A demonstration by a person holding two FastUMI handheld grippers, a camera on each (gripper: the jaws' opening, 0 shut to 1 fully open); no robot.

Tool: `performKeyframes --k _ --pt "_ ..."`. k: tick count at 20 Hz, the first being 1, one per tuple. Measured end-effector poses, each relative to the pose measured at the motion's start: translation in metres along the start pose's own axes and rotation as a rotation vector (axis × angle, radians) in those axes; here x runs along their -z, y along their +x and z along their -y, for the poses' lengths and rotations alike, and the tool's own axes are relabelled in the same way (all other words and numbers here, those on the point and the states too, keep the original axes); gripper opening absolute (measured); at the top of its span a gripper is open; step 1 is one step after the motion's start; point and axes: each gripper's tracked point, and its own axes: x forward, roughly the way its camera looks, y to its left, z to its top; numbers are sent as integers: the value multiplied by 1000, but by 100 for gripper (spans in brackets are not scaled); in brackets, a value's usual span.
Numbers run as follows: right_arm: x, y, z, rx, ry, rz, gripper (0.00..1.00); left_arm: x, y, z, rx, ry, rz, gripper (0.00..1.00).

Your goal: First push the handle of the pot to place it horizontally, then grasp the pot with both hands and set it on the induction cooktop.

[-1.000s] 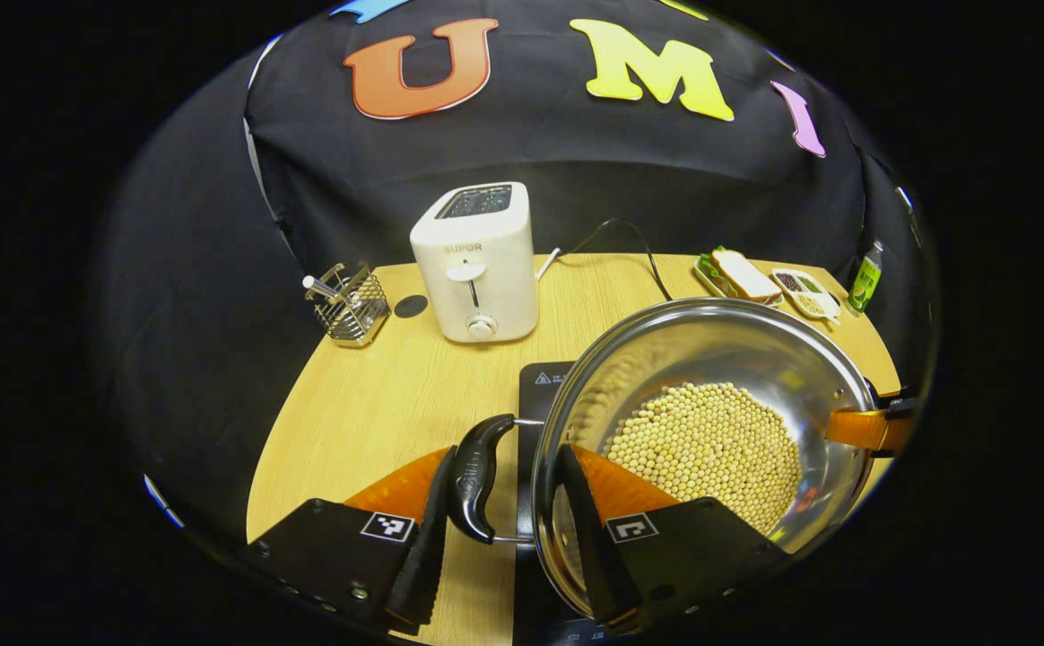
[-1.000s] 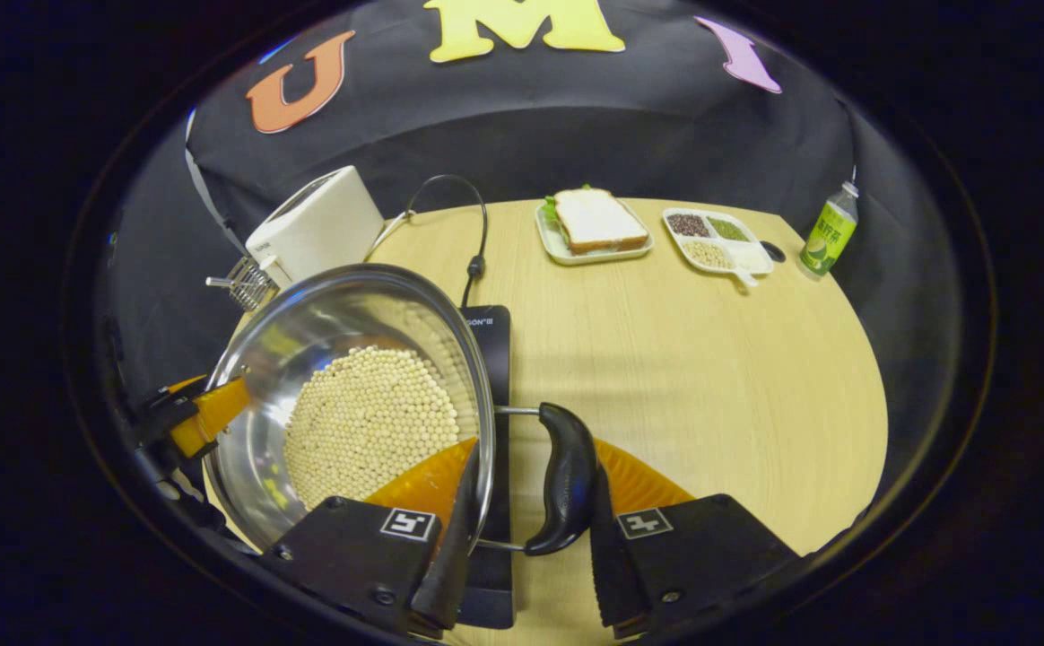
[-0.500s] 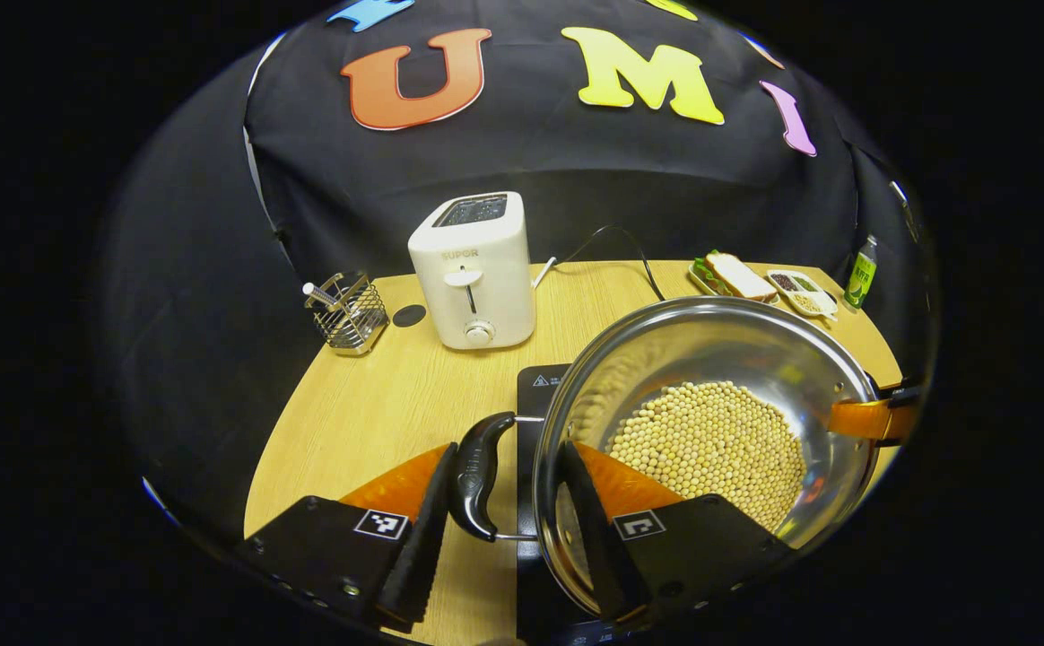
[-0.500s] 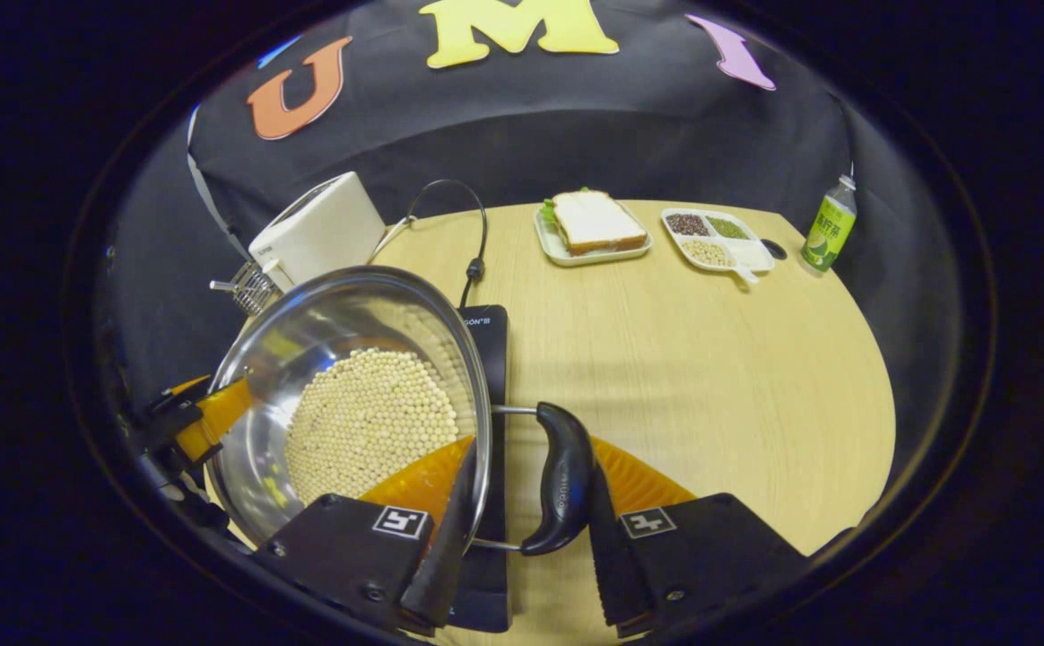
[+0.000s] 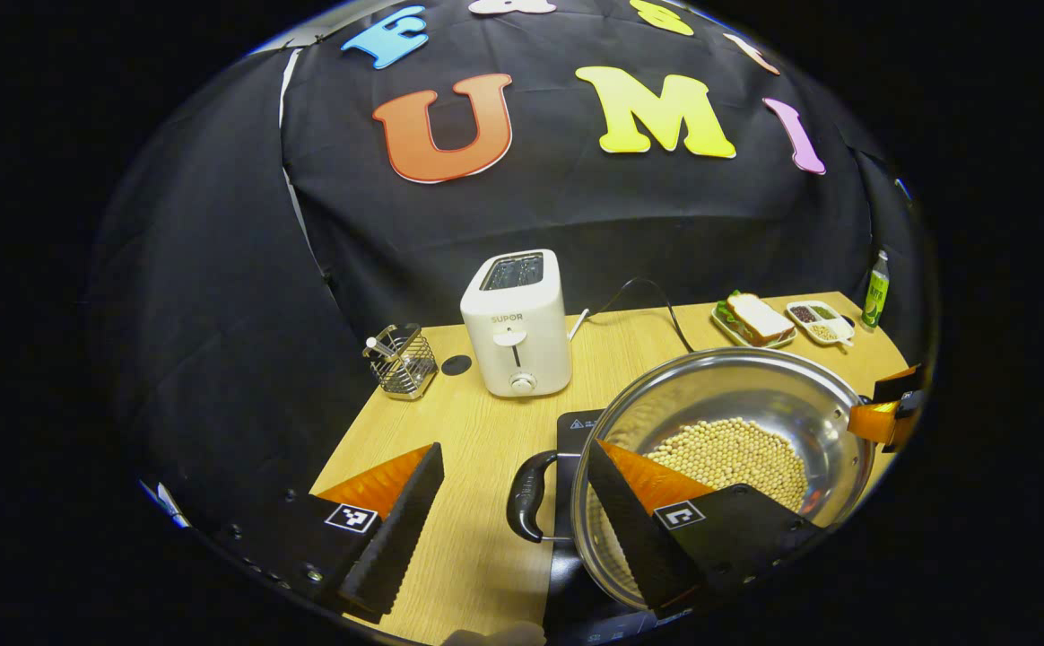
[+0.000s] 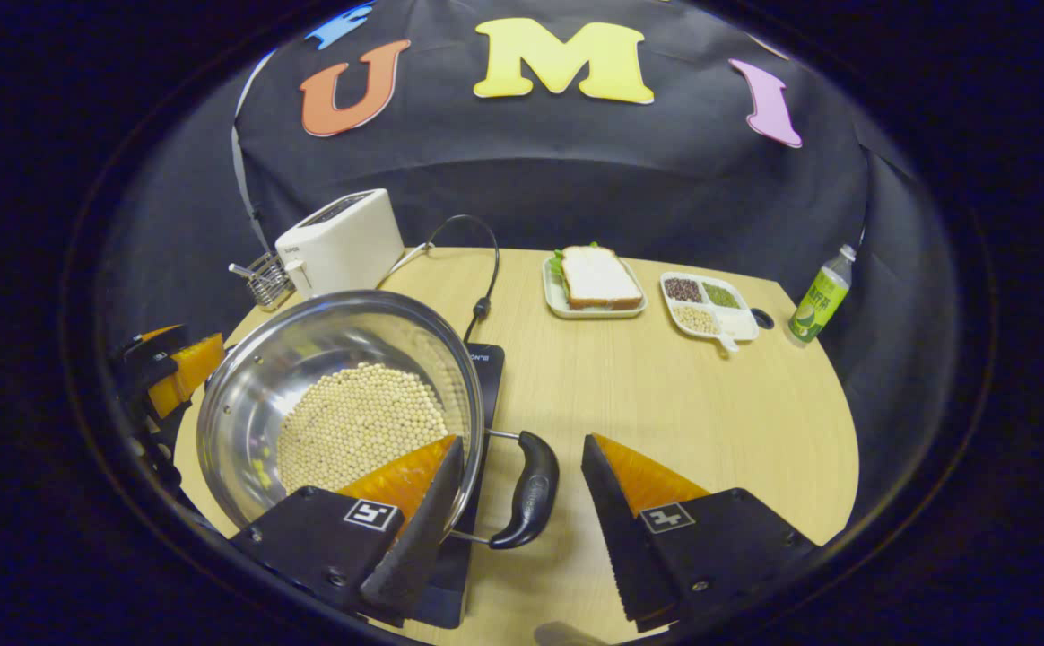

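Observation:
A steel pot (image 5: pixel 737 377) (image 6: pixel 307 345) with pale beans in it sits on the black induction cooktop (image 5: pixel 574 426) (image 6: pixel 484 368). Its two black side handles lie level. In the left gripper view, my left gripper (image 5: pixel 515 451) is open, and one handle (image 5: pixel 525 495) lies loose between its fingers, touching neither. In the right gripper view, my right gripper (image 6: pixel 522 444) is open too, with the other handle (image 6: pixel 529 492) free in the gap. Each view catches the other gripper across the pot: the right gripper (image 5: pixel 885 414) and the left gripper (image 6: pixel 168 368).
On the wooden table (image 6: pixel 665 404) stand a white toaster (image 5: pixel 516 321) with a cord, a wire utensil rack (image 5: pixel 401 363), a sandwich plate (image 6: pixel 594 283), a divided dish of grains (image 6: pixel 706 305) and a green bottle (image 6: pixel 818 296).
Both grippers have opened, let go of the pot's handles and drawn back and upward. The pot stays on the cooktop.

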Motion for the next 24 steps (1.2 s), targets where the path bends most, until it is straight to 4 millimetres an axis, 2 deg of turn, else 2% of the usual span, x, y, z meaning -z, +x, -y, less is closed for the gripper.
performKeyframes --k 2,3,4,5,11,16,20,24 --pt "-5 -13 1 -9 -20 25 87 -9 -13 3 -4 7 26 96" --pt "-7 -21 2 -17 -32 42 83 -15 -21 6 -3 6 40 96" --pt "-11 -29 5 -18 -44 60 87 -21 -28 11 4 3 57 96" --pt "-14 -40 10 -17 -54 78 83 -27 -36 16 8 0 73 96" --pt "-45 -114 38 -33 -66 212 83 -72 -102 47 15 -33 180 95" --pt "-72 -184 83 -29 -72 317 95 -108 -167 85 20 -84 254 95" --pt "-85 -238 122 -23 -71 403 96 -133 -211 118 22 -86 311 96" --pt "-96 -274 164 -17 -56 465 97 -159 -248 149 25 -69 368 95"
